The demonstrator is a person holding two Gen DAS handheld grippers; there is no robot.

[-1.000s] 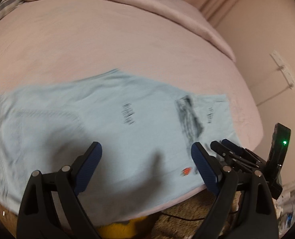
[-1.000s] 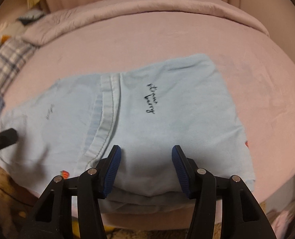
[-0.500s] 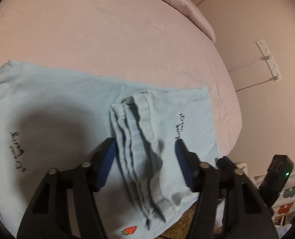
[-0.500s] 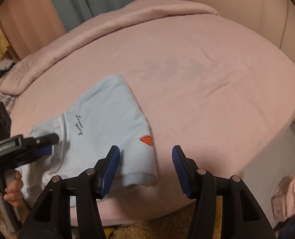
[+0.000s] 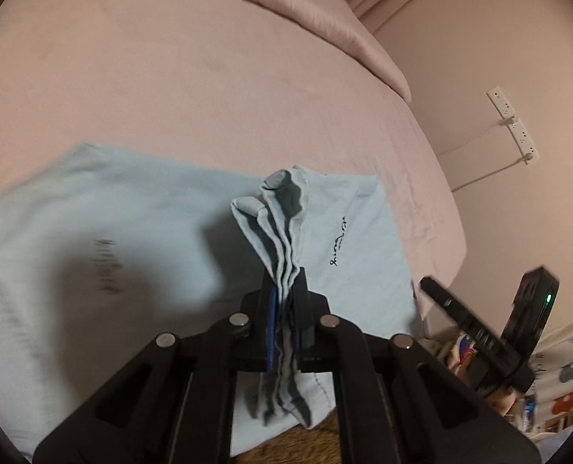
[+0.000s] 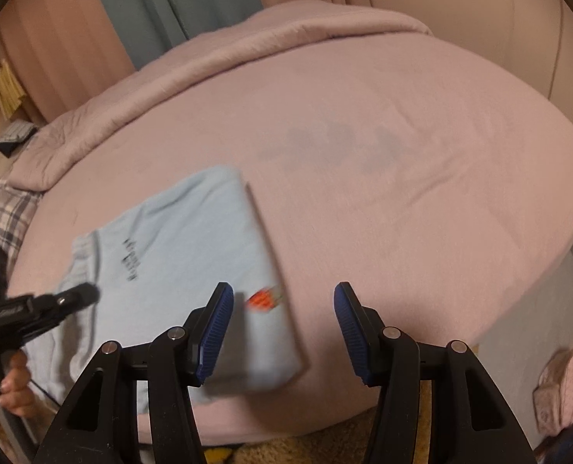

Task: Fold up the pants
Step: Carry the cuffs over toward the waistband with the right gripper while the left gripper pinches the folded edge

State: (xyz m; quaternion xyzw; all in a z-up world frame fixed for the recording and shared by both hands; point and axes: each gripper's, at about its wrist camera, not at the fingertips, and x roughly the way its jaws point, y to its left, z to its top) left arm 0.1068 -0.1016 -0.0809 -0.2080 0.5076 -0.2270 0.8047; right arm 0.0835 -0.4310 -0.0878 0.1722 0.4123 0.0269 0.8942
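Light blue pants (image 5: 131,232) lie folded on the pink bed (image 5: 170,77), near its front edge. My left gripper (image 5: 284,309) is shut on the bunched, layered waistband folds (image 5: 278,224), which stand up between its pads. In the right wrist view the pants (image 6: 178,239) show black script and a red strawberry patch (image 6: 263,299) near their right corner. My right gripper (image 6: 282,324) is open above that corner, its pads clear of the cloth. The left gripper (image 6: 81,294) enters from the left, held by a hand (image 6: 15,386).
A rolled pink duvet (image 6: 247,50) lies along the bed's far edge. Plaid cloth (image 6: 4,212) sits at far left. White power strips (image 5: 512,123) hang on the right wall. Brown rug (image 5: 298,444) shows below the bed edge. A pink bundle (image 6: 565,386) lies on the floor.
My left jaws have closed from wide open onto the gathered waistband folds. My right gripper has swung from the middle of the pants to their right corner.
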